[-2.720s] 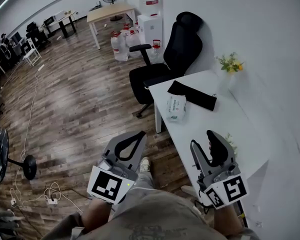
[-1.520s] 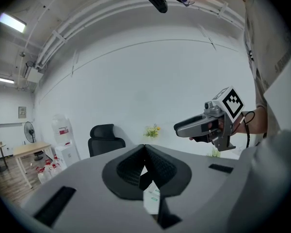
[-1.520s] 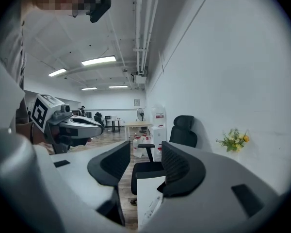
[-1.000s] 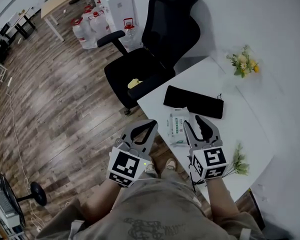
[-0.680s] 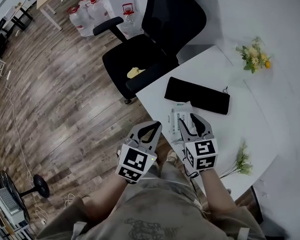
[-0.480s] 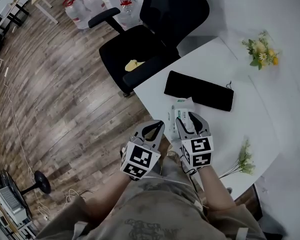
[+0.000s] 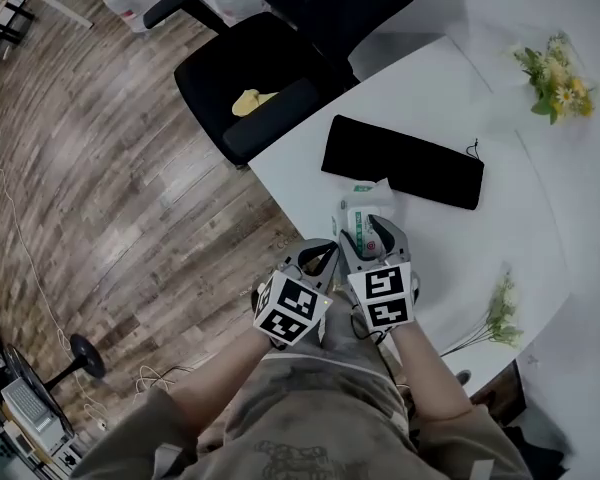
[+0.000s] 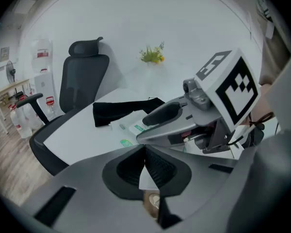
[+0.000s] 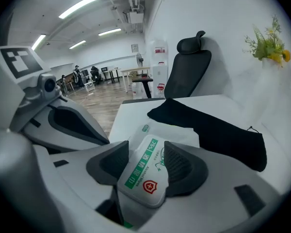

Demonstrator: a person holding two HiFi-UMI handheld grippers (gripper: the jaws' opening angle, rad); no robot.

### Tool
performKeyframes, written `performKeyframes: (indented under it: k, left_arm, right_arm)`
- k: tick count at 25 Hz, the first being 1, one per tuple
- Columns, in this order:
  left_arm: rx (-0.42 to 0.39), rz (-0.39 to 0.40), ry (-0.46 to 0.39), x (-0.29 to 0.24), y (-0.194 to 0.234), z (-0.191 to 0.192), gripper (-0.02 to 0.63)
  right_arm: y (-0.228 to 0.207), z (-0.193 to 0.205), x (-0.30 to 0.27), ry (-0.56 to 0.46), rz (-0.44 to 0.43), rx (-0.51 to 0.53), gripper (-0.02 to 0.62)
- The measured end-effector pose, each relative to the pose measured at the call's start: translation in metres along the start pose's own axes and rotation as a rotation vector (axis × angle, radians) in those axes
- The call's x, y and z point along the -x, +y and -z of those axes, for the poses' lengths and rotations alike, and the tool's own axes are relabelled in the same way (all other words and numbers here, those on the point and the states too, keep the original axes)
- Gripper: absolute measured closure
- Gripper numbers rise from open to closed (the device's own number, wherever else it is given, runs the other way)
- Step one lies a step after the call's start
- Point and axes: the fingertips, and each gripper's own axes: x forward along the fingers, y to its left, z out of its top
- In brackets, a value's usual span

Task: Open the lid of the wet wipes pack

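Your right gripper (image 7: 372,244), centre frame, is opening its jaws around the lid (image 9: 144,171) of the wipes pack (image 7: 364,200), while your left gripper (image 8: 144,148), just left, is pressed together, empty.

Opening right gripper (image 7: 373,240) straddles and partly hides the wipes pack (image 7: 366,204).

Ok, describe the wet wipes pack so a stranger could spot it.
Find the white table beside the black office chair. On it, right next to the long black pouch, lies the wet wipes pack: the only white packet, its lid marked with green print and a red shield.
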Motion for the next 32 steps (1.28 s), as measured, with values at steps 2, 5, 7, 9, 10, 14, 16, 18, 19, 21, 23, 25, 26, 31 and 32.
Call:
performKeyframes:
  k: [2,5,7,9,10,14,16,18,19,21,23,25,26,31,32]
  left_arm:
    - [0.01,0.018,0.015,-0.01,0.0,0.008,0.589]
    - [0.012,0.035,0.021,-0.02,-0.001,0.013,0.591]
    - [0.021,0.045,0.019,-0.025,-0.001,0.016,0.591]
    - [0.044,0.054,0.018,-0.029,0.0,0.02,0.591]
    - [0.052,0.058,0.021,-0.03,0.0,0.021,0.59]
    - [0.032,0.047,0.05,-0.032,0.002,0.022,0.591]
    - [0.028,0.036,0.053,-0.033,0.001,0.023,0.591]
    - [0.036,0.034,0.055,-0.034,0.001,0.025,0.591]
    - [0.041,0.037,0.055,-0.034,0.002,0.025,0.591]
    - [0.051,0.045,0.047,-0.034,0.002,0.025,0.591]
    - [0.058,0.051,0.034,-0.035,0.002,0.025,0.591]
    - [0.063,0.049,0.025,-0.035,0.002,0.026,0.591]
    - [0.066,0.046,0.022,-0.035,0.002,0.026,0.591]
    - [0.066,0.038,0.02,-0.034,0.002,0.025,0.591]
    - [0.064,0.037,0.02,-0.034,0.002,0.024,0.591]
  right_arm:
    - [0.0,0.001,-0.002,-0.006,0.019,0.024,0.367]
    - [0.001,0.004,-0.003,-0.009,0.056,0.067,0.367]
    - [0.0,0.004,-0.003,-0.013,0.078,0.075,0.364]
    - [-0.001,0.004,-0.003,-0.013,0.089,0.064,0.365]
    - [-0.002,0.004,-0.002,-0.012,0.089,0.054,0.369]
    - [-0.001,0.001,0.0,-0.019,0.069,-0.002,0.396]
    - [-0.013,-0.003,0.01,-0.049,0.15,-0.009,0.453]
    - [-0.041,-0.004,0.022,-0.07,0.251,-0.002,0.564]
    - [-0.054,-0.001,0.026,-0.064,0.26,-0.013,0.563]
    - [-0.072,0.006,0.029,-0.039,0.215,-0.031,0.543]
    - [-0.067,0.007,0.03,-0.033,0.143,-0.029,0.46]
    - [-0.043,0.003,0.025,-0.034,0.067,-0.033,0.39]
    - [-0.028,0.002,0.02,-0.025,0.037,-0.034,0.368]
    - [-0.003,0.01,-0.001,0.023,0.101,0.016,0.318]
    - [-0.005,0.011,-0.002,0.019,0.123,0.024,0.318]
